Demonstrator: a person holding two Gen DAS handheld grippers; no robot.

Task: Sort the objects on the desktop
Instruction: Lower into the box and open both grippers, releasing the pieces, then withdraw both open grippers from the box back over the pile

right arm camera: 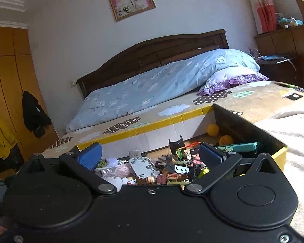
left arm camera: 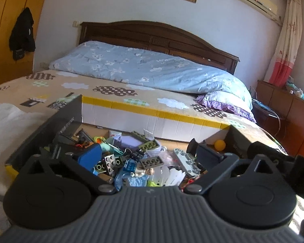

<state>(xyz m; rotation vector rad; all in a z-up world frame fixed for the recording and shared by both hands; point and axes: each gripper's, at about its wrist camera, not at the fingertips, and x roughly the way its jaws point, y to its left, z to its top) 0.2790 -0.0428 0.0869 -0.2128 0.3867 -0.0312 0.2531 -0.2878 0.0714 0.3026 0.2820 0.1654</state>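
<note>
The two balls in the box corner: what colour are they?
Orange balls, clearest in the right wrist view, lying in the box corner.

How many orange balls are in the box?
2 in the right wrist view: one orange ball in the box's far right corner, another just nearer. The clutter might hide more.
</note>
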